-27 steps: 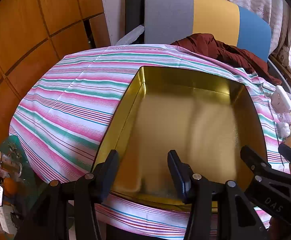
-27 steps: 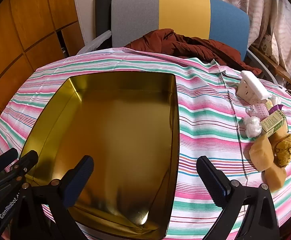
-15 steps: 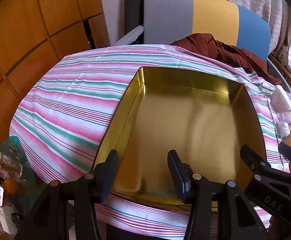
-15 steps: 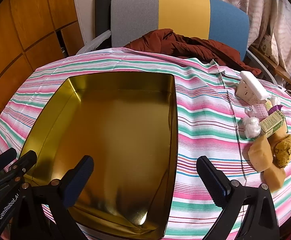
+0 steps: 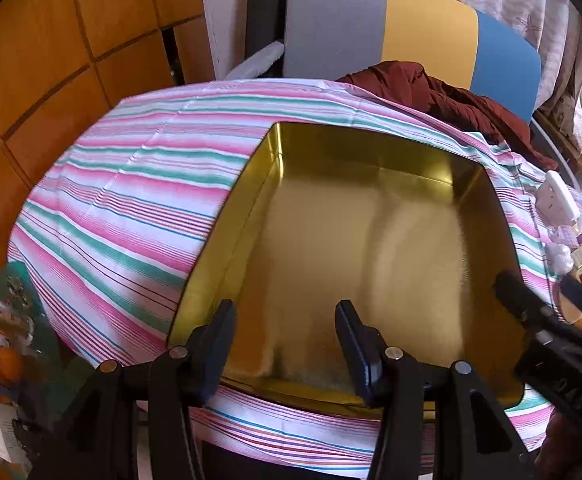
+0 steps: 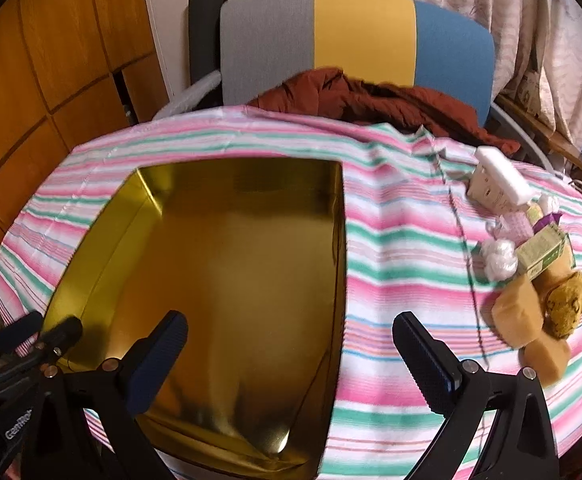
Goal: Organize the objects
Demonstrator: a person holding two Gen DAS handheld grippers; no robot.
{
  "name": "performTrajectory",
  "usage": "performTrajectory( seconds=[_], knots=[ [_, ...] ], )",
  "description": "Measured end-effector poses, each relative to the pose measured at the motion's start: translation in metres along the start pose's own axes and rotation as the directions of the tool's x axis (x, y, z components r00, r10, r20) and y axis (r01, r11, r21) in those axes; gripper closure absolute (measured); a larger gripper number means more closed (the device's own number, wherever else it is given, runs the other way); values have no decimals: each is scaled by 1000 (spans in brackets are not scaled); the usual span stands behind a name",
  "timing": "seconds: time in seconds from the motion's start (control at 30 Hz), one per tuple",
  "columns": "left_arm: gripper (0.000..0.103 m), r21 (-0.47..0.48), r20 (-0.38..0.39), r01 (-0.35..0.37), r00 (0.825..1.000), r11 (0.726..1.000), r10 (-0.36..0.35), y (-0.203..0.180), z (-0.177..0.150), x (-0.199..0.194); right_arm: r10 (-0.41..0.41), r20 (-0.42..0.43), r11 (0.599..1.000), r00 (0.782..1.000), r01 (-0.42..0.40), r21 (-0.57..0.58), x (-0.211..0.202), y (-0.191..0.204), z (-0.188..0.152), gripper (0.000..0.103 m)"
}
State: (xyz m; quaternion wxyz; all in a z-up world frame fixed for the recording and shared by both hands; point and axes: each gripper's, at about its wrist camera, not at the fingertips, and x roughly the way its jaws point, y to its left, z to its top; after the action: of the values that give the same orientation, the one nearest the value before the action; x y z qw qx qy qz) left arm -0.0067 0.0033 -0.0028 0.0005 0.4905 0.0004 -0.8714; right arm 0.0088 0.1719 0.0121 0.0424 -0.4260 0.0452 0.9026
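Note:
An empty gold tin box [image 5: 251,184] lies open on the striped tablecloth [image 5: 131,208]. My left gripper [image 5: 287,340] hovers over the tin's near edge, jaws partly open with nothing between them. In the right wrist view my right gripper [image 6: 291,352] is open wide above the tin's [image 6: 91,240] right wall, empty. On the cloth to the right lies a cluster: a white adapter [image 6: 499,184], a white plastic ball [image 6: 499,258], a small green box [image 6: 543,252], yellow sponges [image 6: 519,316] and a brown plush toy [image 6: 567,304]. The right gripper [image 5: 551,300] also shows at the left wrist view's right edge.
A grey, yellow and blue chair [image 6: 363,32] stands behind the table with a rust-red garment [image 6: 371,96] draped at its seat. Wooden panels [image 5: 51,40] line the left side. Clutter [image 5: 3,320] sits on a low surface left of the table. Curtains hang at the right.
The right wrist view has shifted a little, the table sitting slightly lower and now blurred. Both grippers' jaws stand as before, and nothing on the table has moved.

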Motion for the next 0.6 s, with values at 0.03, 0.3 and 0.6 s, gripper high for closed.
performTrajectory(
  seconds=[0.03, 0.3, 0.6],
  knots=[
    [51, -7, -12, 25, 1000, 1000, -25, 0, 0, 2, 5, 21, 1000, 1000, -5, 2, -3, -3, 1, 0],
    [51, 4, -48, 132, 990, 991, -131, -16, -2, 7, 27, 104, 998, 994, -33, 54, -16, -48, 10, 0],
    [51, 184, -25, 139, 990, 973, -136, -72, 0, -9, -176, 145, 977, 974, 155, 145, -41, -136, -7, 0]
  ],
)
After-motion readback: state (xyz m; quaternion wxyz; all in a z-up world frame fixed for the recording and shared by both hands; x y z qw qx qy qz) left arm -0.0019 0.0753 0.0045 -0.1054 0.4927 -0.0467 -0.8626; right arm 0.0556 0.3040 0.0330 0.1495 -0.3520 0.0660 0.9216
